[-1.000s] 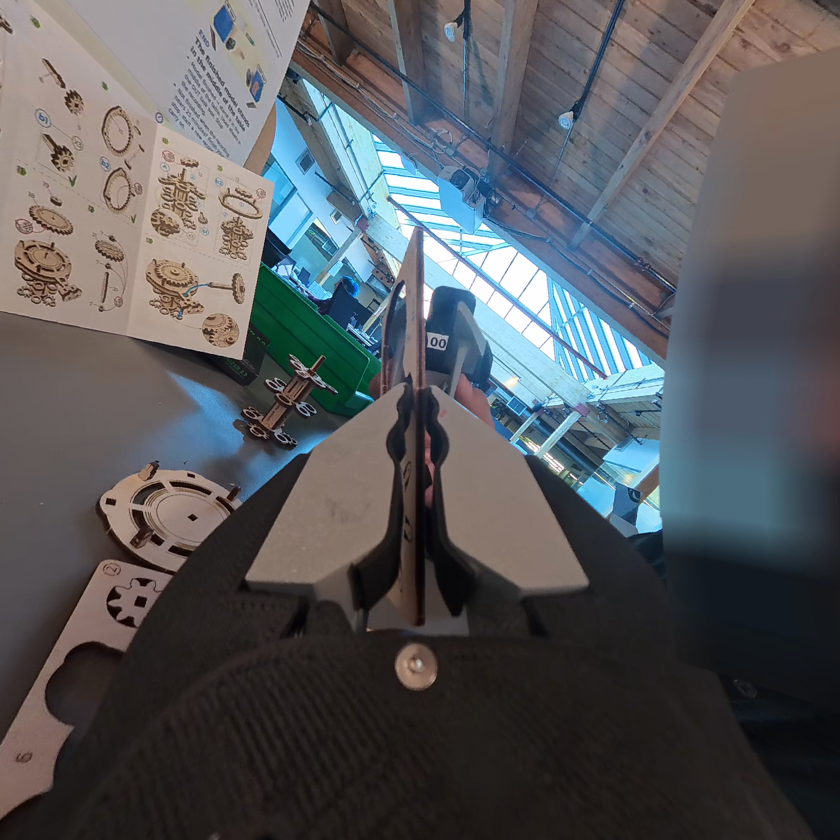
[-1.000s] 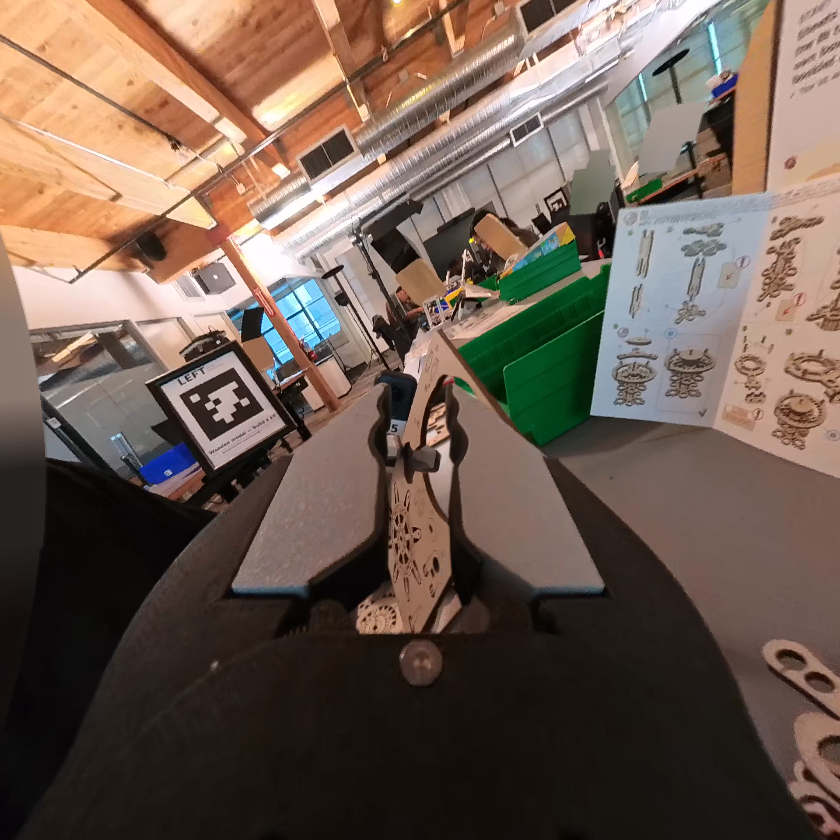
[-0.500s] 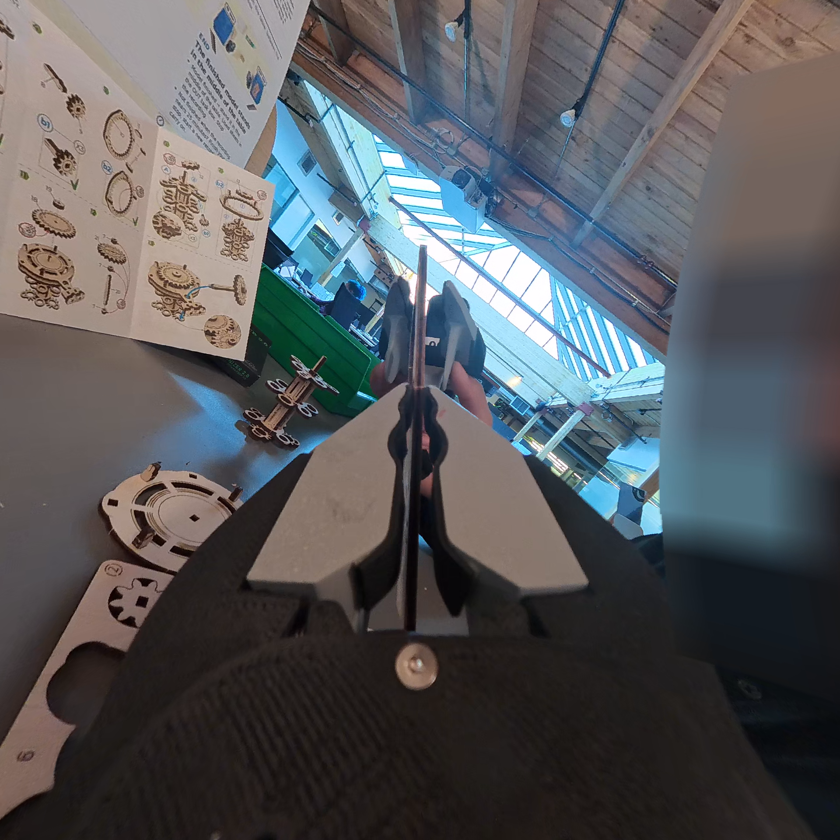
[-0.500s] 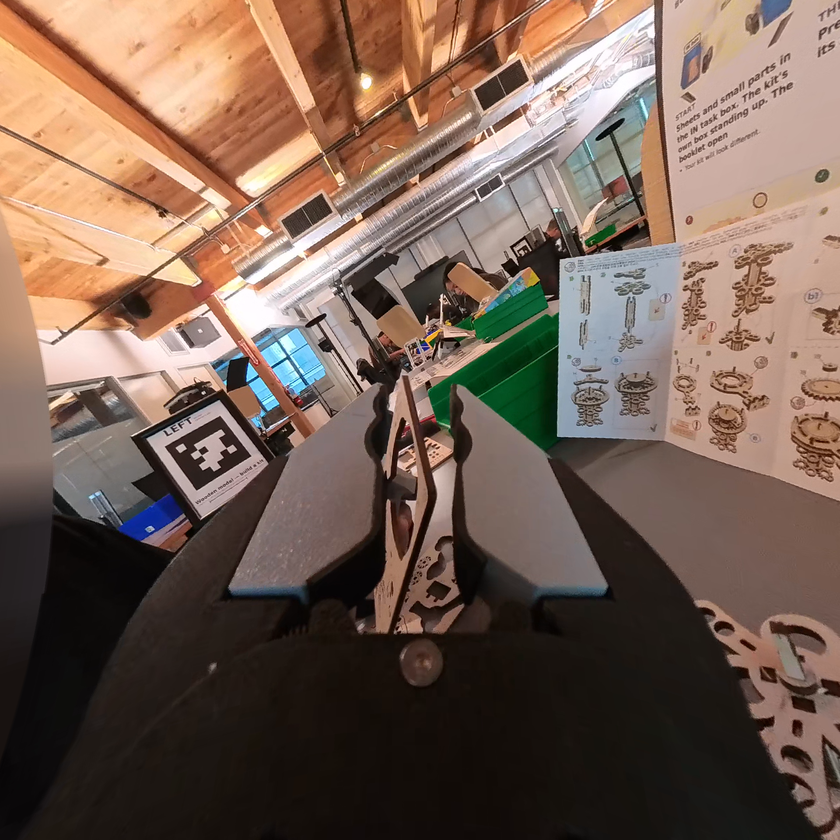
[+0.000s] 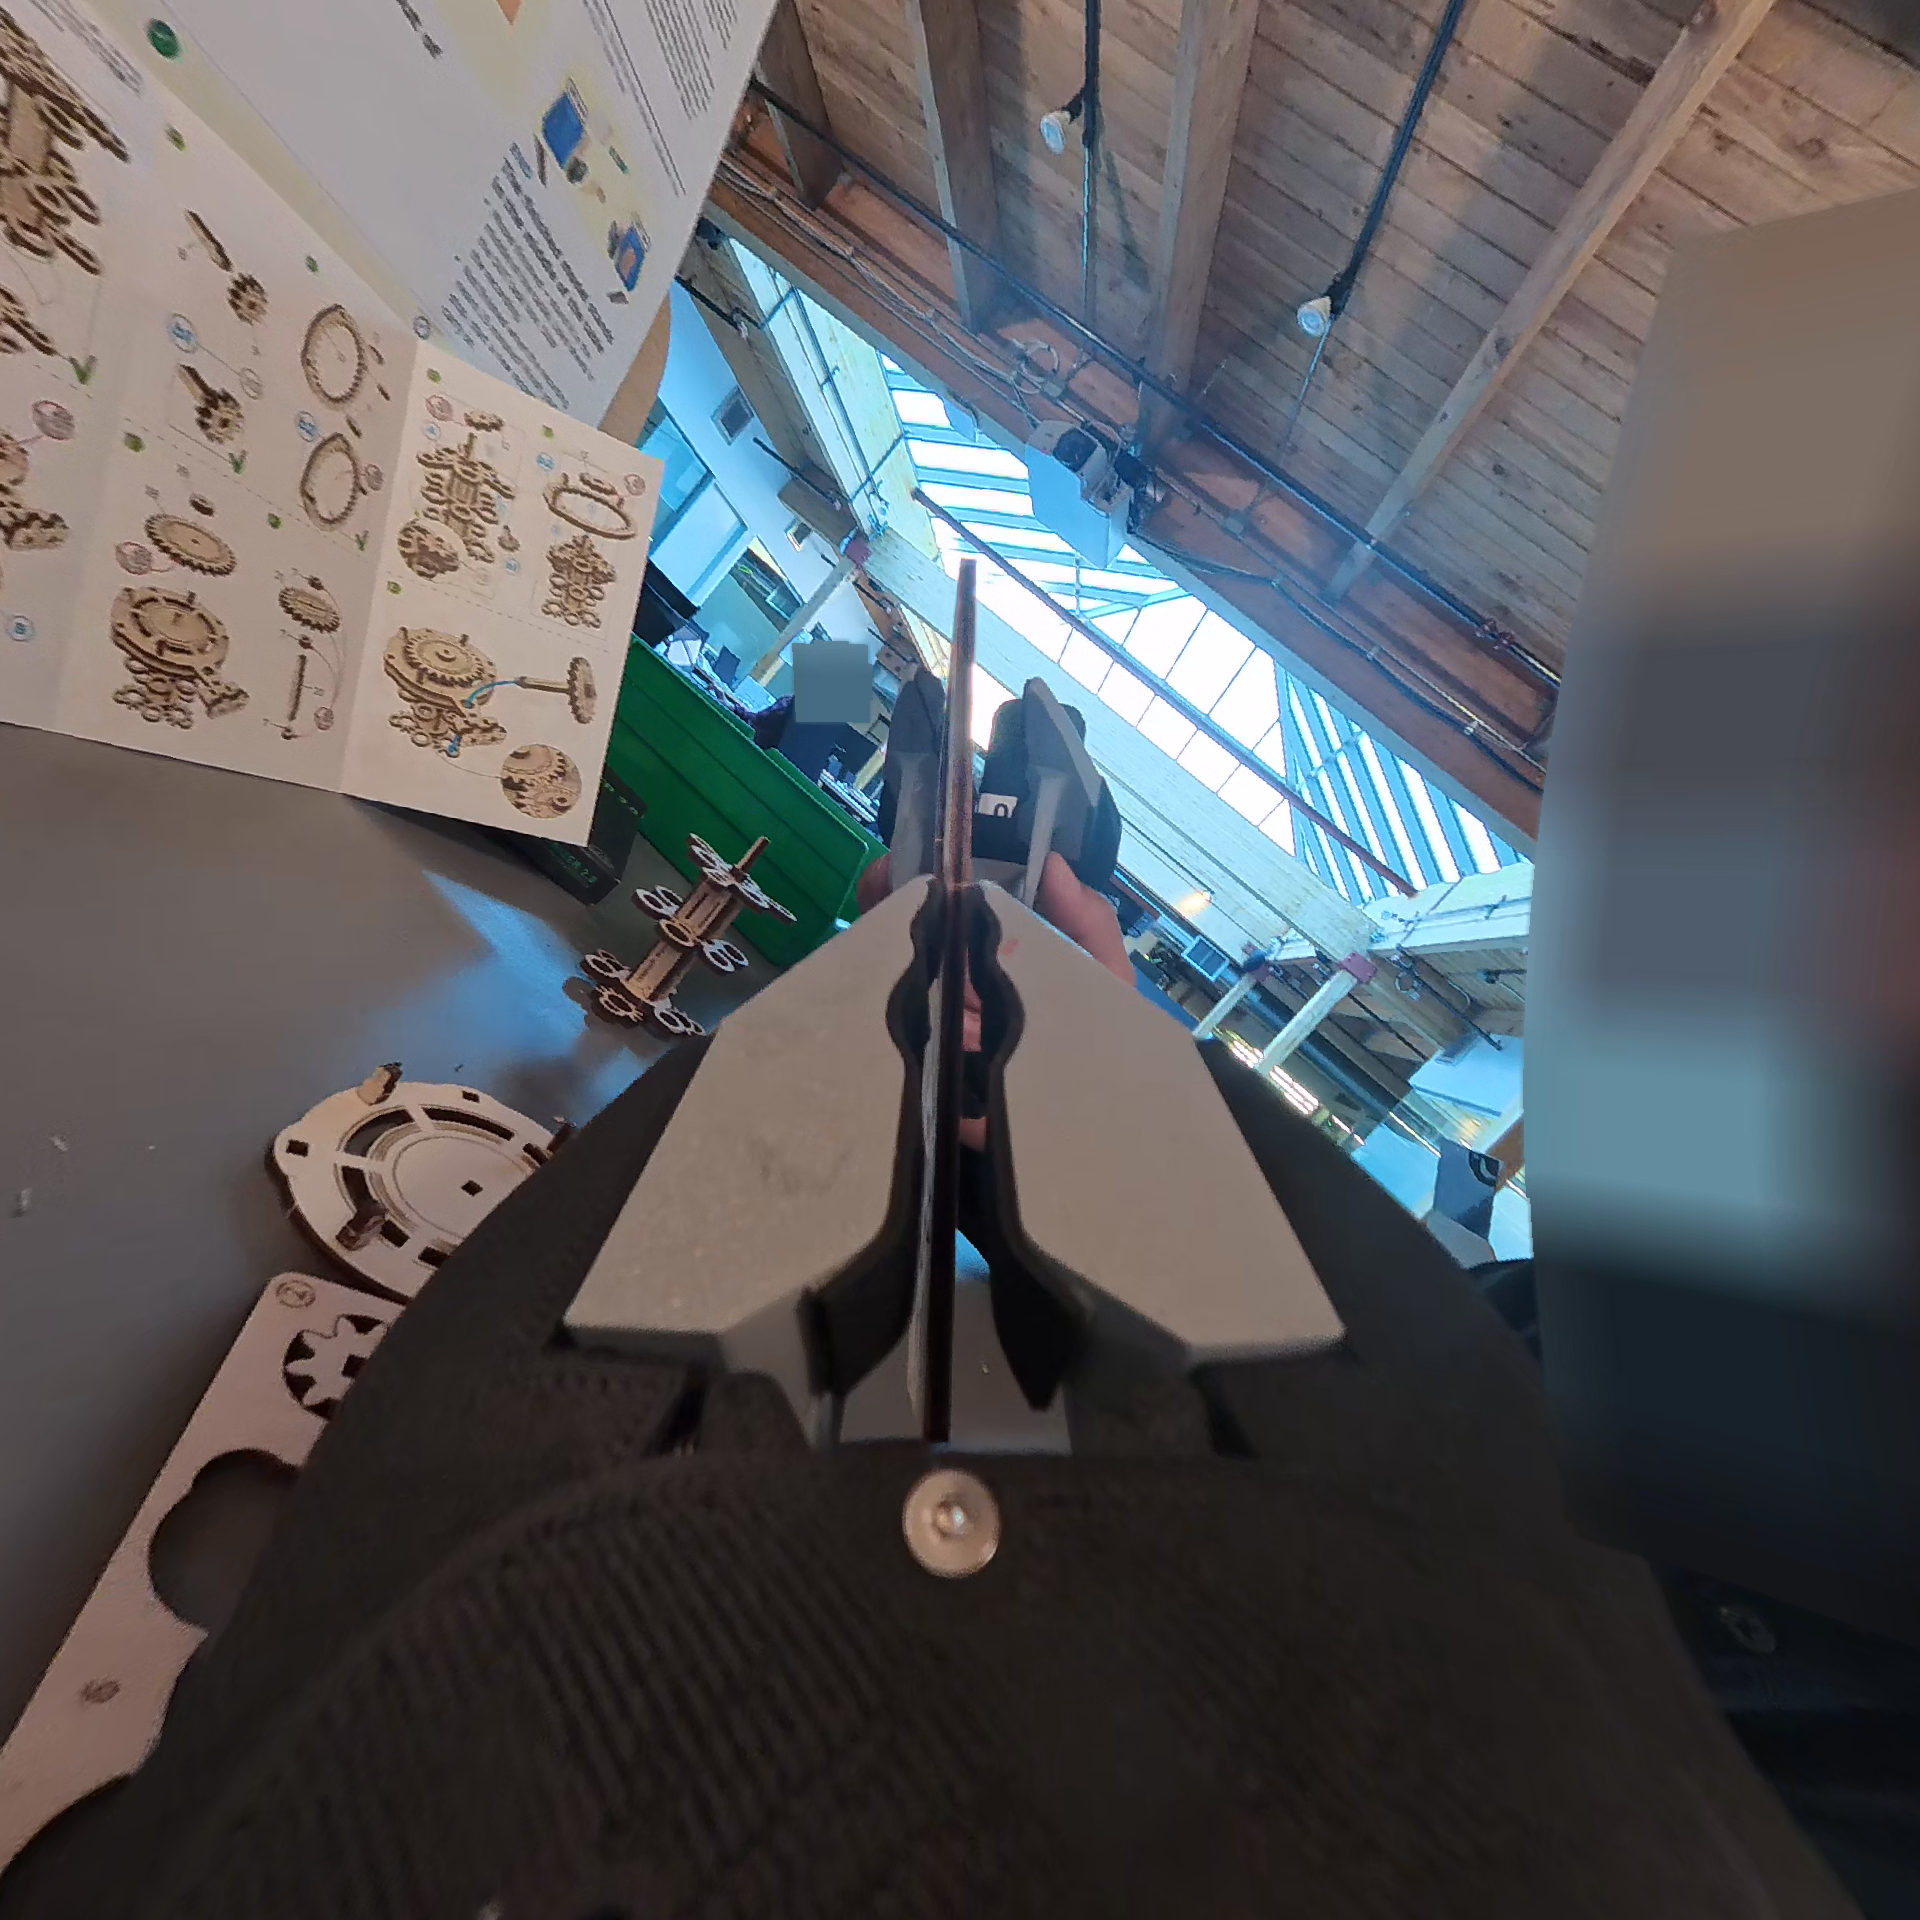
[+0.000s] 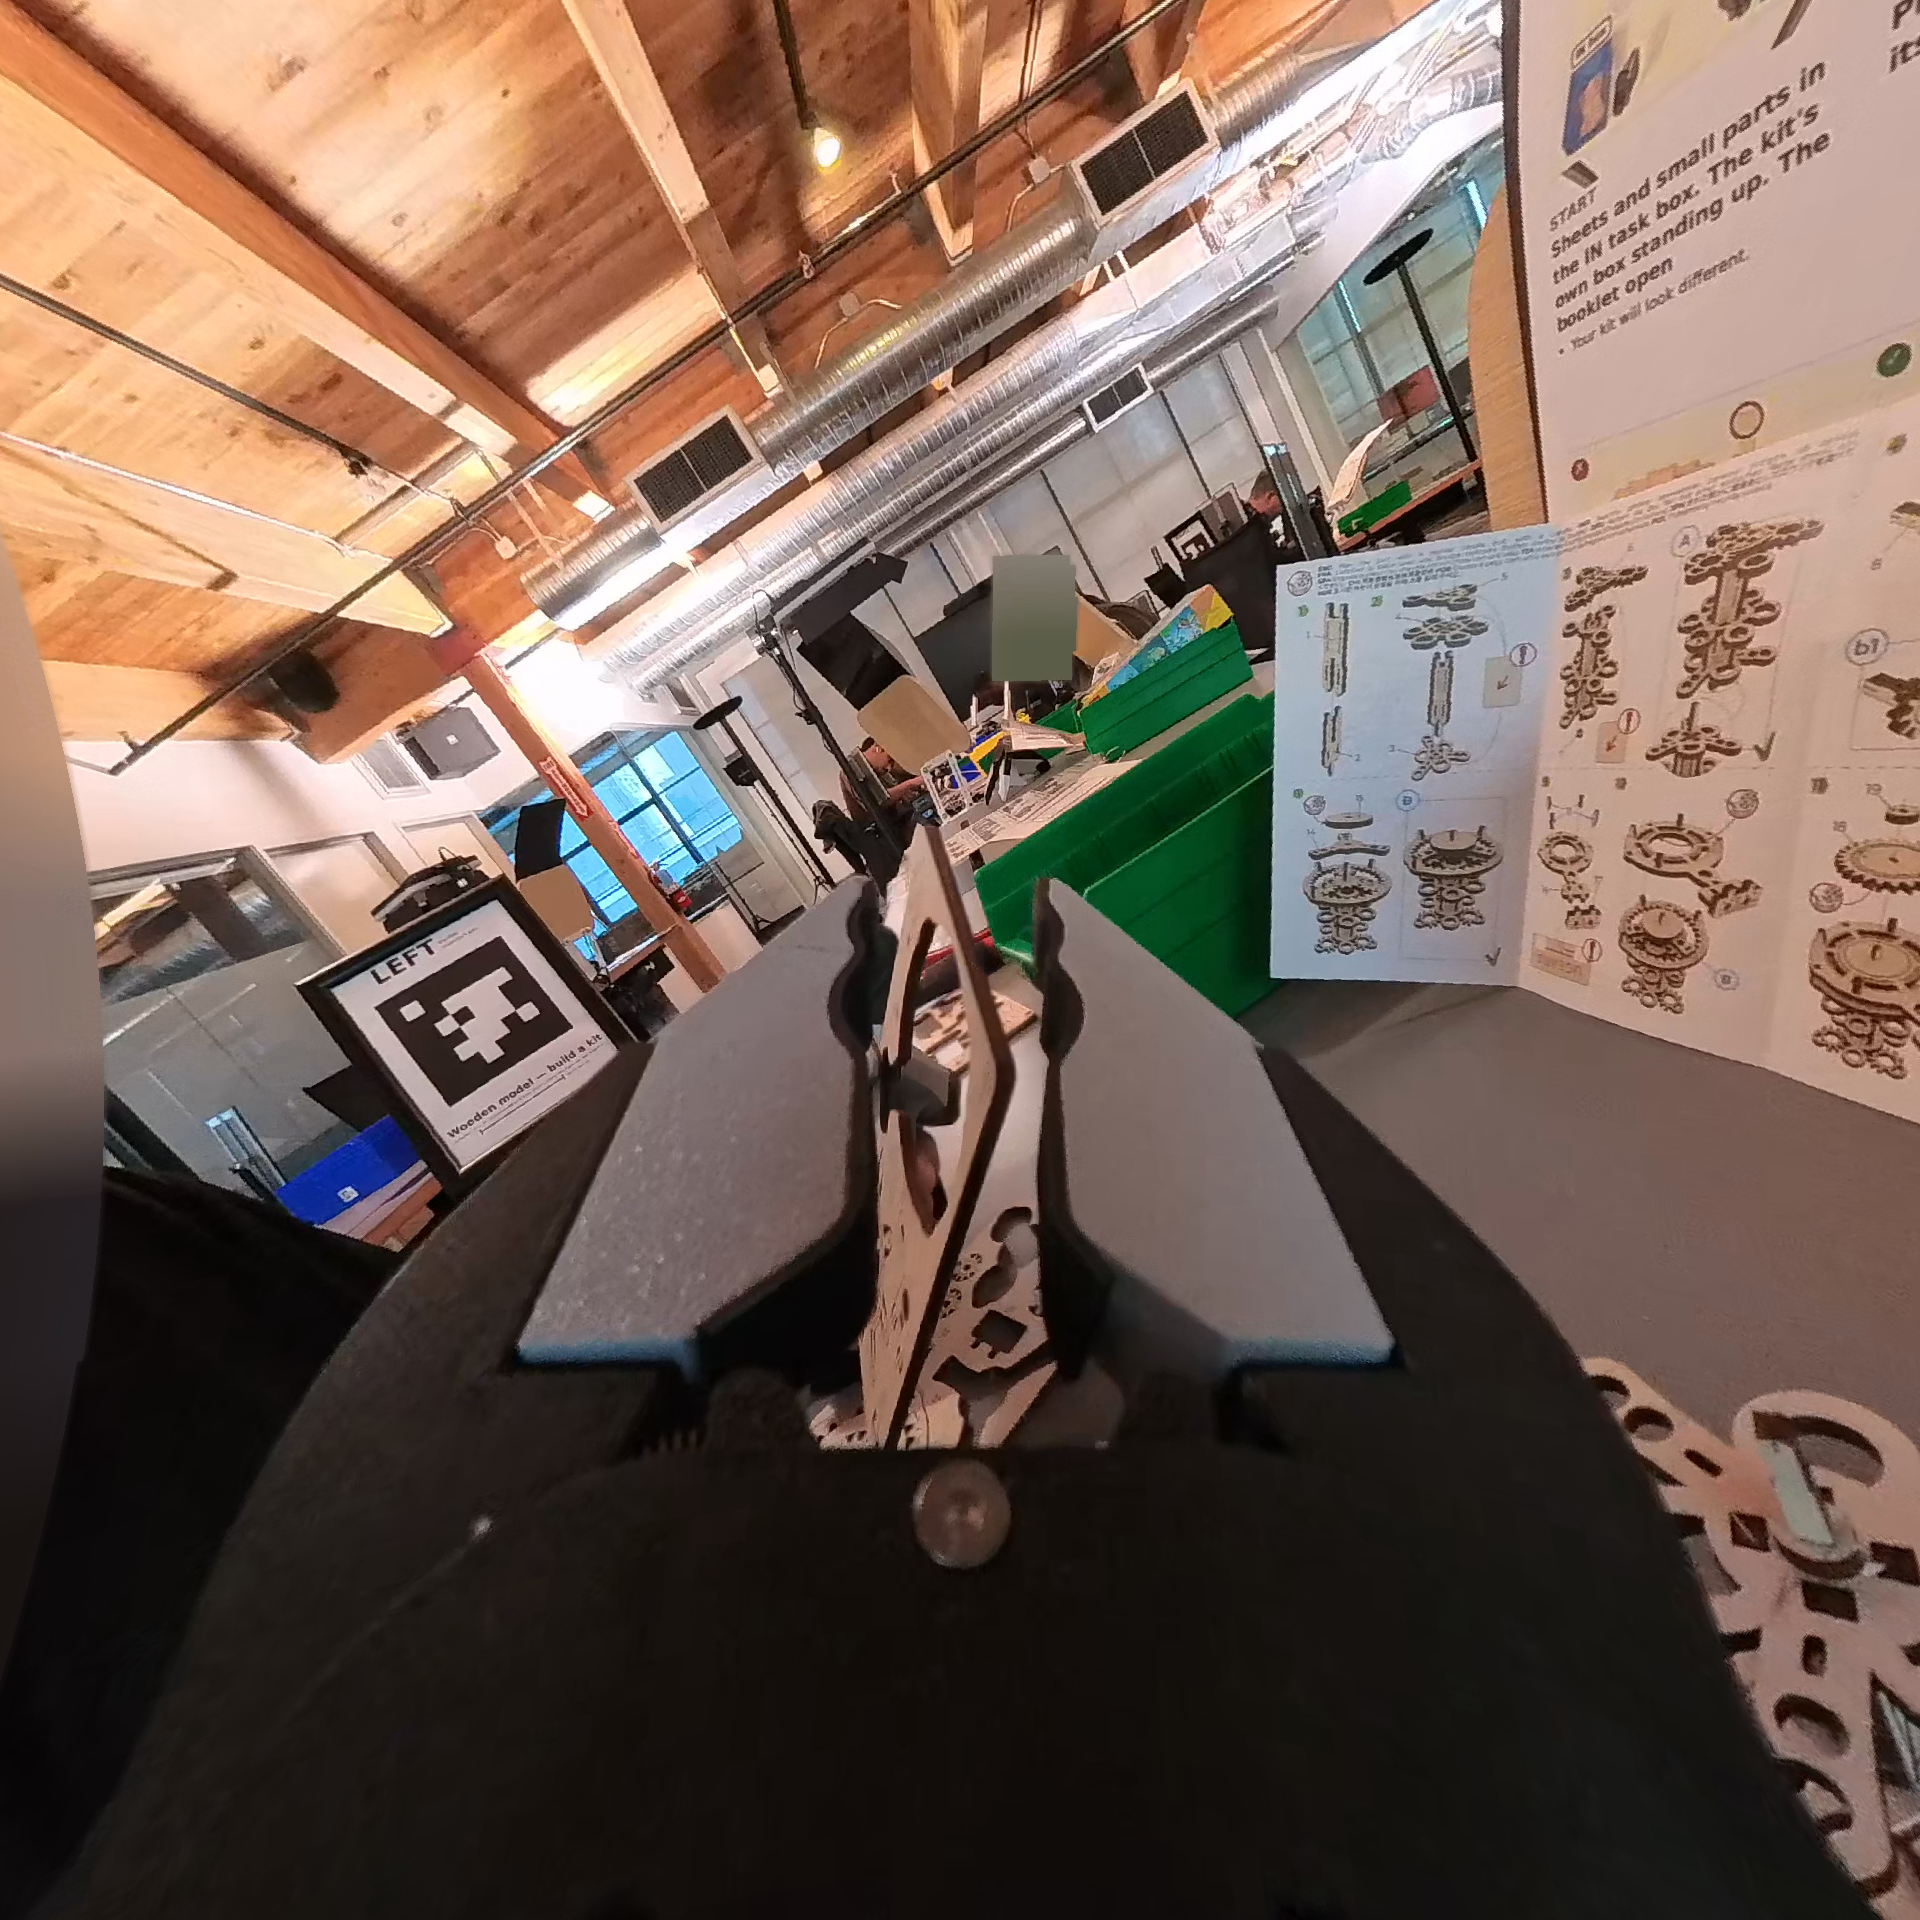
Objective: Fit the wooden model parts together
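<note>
My left gripper [image 5: 954, 914] is shut on a thin wooden parts sheet [image 5: 964, 707], which I see edge-on and upright above the grey table [image 5: 208, 935]. The right gripper [image 5: 982, 769] shows farther off, straddling the sheet's upper part. In the right wrist view my right gripper [image 6: 951, 914] is open, with the sheet [image 6: 940, 997] tilted in the gap between its fingers and not pinched. A grey tip of the left gripper [image 6: 920, 1091] shows through a cut-out in the sheet.
On the table lie a round wooden base disc [image 5: 410, 1174], a wooden axle with flower-shaped discs [image 5: 691, 925], a sheet offcut [image 5: 208, 1475] and a perforated sheet [image 6: 1787, 1558]. An open instruction booklet [image 6: 1662, 779], green bins [image 6: 1143, 862] and a framed marker sign [image 6: 468, 1029] stand behind. The grippers' ends are close to 10 centimetres from one another.
The sheet has turned from slightly angled to edge-on in the left wrist view. The right wrist view has swung, bringing the booklet and the perforated sheet closer.
</note>
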Demonstrator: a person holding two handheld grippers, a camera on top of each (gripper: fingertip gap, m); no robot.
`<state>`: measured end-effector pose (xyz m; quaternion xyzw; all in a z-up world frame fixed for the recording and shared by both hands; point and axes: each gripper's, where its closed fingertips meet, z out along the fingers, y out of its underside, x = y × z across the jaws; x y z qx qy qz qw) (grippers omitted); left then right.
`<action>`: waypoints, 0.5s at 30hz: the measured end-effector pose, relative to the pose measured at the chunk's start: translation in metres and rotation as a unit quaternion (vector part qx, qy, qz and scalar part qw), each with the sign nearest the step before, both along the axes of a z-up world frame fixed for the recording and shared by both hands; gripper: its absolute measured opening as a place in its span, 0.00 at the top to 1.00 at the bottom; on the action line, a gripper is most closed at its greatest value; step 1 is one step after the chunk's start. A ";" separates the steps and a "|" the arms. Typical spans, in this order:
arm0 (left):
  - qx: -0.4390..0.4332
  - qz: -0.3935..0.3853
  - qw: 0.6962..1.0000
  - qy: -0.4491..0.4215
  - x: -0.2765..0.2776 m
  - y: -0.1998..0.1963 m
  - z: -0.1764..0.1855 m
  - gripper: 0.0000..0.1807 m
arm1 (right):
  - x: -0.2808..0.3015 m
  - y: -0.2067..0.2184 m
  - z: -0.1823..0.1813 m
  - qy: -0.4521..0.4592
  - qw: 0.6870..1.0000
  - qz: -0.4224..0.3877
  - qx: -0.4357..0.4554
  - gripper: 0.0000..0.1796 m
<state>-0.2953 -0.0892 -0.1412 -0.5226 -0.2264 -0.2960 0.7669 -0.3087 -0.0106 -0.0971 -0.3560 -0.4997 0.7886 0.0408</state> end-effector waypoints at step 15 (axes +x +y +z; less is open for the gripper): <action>0.027 0.041 0.999 -0.024 -0.015 -0.011 0.003 1.00 | -0.008 -0.008 -0.017 -0.041 0.999 0.013 0.015 0.82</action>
